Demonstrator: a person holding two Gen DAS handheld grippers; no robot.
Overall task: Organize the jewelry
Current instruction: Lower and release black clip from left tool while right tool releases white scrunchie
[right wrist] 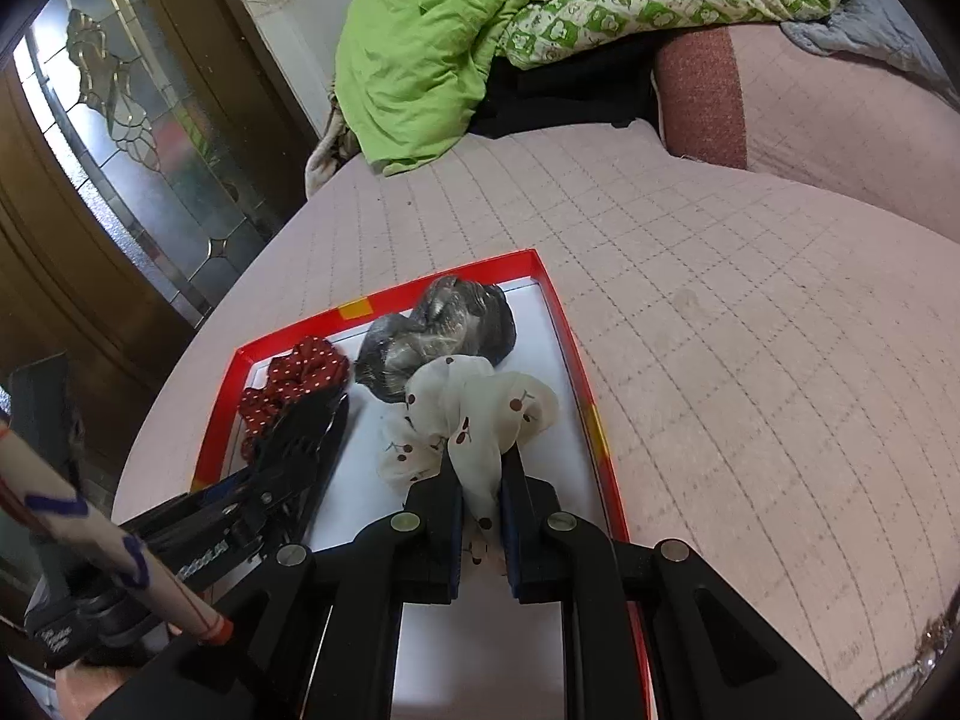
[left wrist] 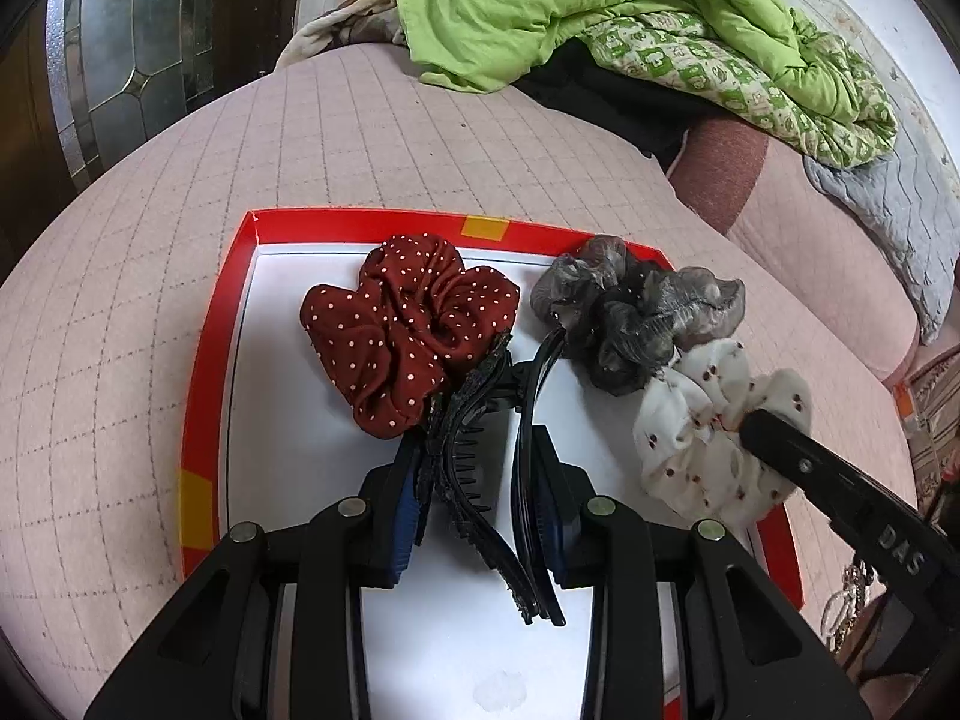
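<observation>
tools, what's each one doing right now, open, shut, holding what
Left tool: shut on the black hair claw.
Right tool: shut on the white scrunchie.

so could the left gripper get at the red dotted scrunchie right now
Probably not yet: the left gripper is shut on a black claw clip. The red scrunchie lies just ahead in the tray, uncovered.

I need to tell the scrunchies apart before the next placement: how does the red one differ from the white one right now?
The red scrunchie is dark red with white polka dots; the white scrunchie is cream with small cherry prints. The red scrunchie lies free toward the left of the red box; the white scrunchie is pinched in the right gripper, toward the box's right. Both are ruffled fabric bands over the same box.
</observation>
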